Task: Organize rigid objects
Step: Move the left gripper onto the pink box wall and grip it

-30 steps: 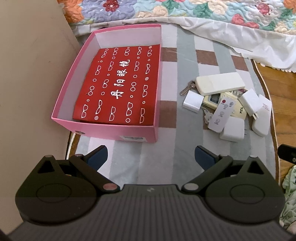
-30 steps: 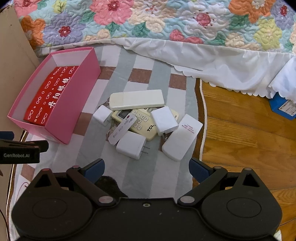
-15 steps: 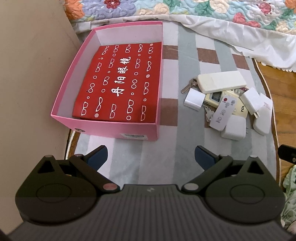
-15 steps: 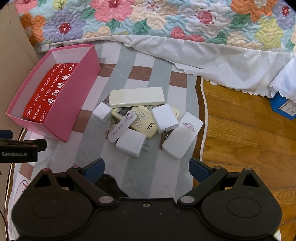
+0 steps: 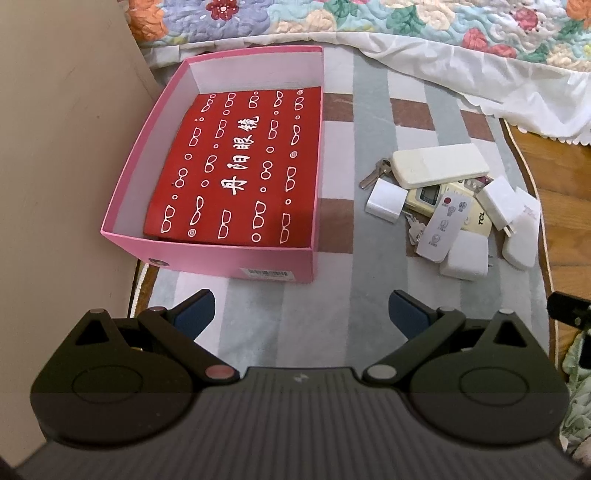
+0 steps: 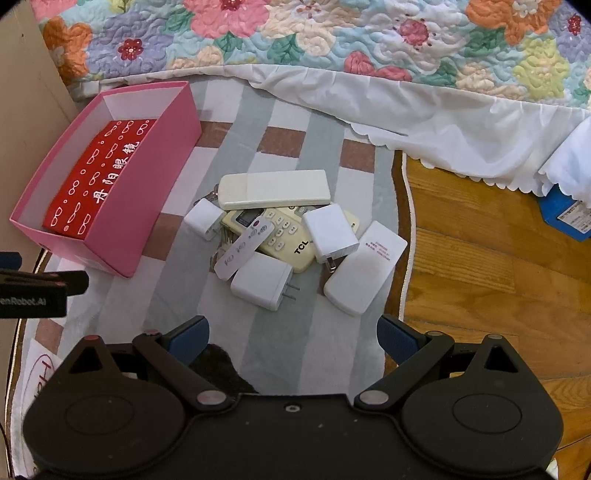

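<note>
A pink box (image 5: 229, 264) (image 6: 147, 184) sits on the striped rug with a red patterned case (image 5: 240, 166) flat inside. To its right lies a pile: a long cream remote (image 6: 273, 190) (image 5: 439, 166), a TCL remote (image 6: 291, 236), a slim white remote (image 6: 245, 249) (image 5: 441, 229), several white plug adapters (image 6: 262, 282) (image 6: 330, 232) (image 5: 384, 199), a white power bank (image 6: 364, 269) and keys (image 5: 375, 173). My left gripper (image 5: 301, 314) hovers open before the box. My right gripper (image 6: 293, 338) hovers open just short of the pile. Both hold nothing.
A bed with a floral quilt (image 6: 332, 33) and white skirt (image 6: 424, 122) borders the far side. A beige wall or panel (image 5: 66, 166) stands left of the box. Wooden floor (image 6: 480, 258) lies right of the rug, with a blue box (image 6: 565, 214) on it.
Both cameras have drifted slightly; the box and pile sit a little lower and nearer in the right view. Nothing on the rug moved and both grippers stay open.
</note>
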`<state>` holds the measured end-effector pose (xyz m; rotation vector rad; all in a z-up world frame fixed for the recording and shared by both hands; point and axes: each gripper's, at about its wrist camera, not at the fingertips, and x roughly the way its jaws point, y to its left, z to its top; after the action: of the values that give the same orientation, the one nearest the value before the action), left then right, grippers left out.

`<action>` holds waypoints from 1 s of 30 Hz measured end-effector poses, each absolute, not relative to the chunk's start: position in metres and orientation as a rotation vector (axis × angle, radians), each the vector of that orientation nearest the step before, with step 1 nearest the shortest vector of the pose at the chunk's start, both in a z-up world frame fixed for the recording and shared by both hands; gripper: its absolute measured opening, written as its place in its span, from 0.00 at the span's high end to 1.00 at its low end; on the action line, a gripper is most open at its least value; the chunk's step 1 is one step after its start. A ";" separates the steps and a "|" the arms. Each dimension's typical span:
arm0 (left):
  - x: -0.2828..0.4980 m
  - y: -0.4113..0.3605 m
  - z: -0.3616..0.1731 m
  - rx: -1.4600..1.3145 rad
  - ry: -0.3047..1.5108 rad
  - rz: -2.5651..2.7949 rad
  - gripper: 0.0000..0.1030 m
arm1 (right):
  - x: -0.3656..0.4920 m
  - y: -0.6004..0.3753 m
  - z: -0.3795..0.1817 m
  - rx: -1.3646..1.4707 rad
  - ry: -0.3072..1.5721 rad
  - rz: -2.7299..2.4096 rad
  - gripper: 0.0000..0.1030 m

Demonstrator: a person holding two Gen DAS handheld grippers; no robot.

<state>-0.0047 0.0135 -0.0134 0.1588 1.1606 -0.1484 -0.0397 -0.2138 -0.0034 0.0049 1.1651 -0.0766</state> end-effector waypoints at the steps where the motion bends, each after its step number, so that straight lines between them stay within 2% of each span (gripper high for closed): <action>1: -0.004 0.016 -0.011 0.149 1.157 -0.155 0.02 | -0.039 -0.214 -0.004 0.004 1.167 -0.079 0.03; 7: 0.011 0.043 0.015 0.240 1.077 -0.170 0.02 | -0.037 -0.212 0.000 -0.014 1.139 -0.064 0.03; 13: 0.046 0.079 0.039 0.385 0.963 -0.117 0.02 | -0.038 -0.209 0.027 -0.118 0.962 0.073 0.03; 18: 0.089 0.107 0.033 0.337 0.963 -0.046 0.04 | -0.025 -0.221 0.040 -0.047 0.859 0.181 0.03; 21: 0.120 0.123 0.013 0.285 1.029 -0.015 0.09 | -0.014 -0.222 0.043 -0.038 0.824 0.204 0.03; 22: 0.131 0.127 0.005 0.267 1.053 -0.014 0.20 | -0.010 -0.221 0.043 -0.049 0.810 0.215 0.03; 27: 0.160 0.125 -0.031 0.224 1.163 -0.025 0.26 | 0.006 -0.214 0.035 -0.046 0.794 0.270 0.03; 29: 0.168 0.123 -0.044 0.246 1.169 -0.001 0.35 | 0.017 -0.209 0.027 -0.012 0.824 0.290 0.03; 30: 0.170 0.122 -0.047 0.252 1.177 0.003 0.36 | 0.022 -0.205 0.023 0.003 0.838 0.302 0.03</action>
<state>0.1705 0.1217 -0.0475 0.2516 1.1766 0.0032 0.0222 -0.2053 0.0228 0.0031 0.8377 0.3023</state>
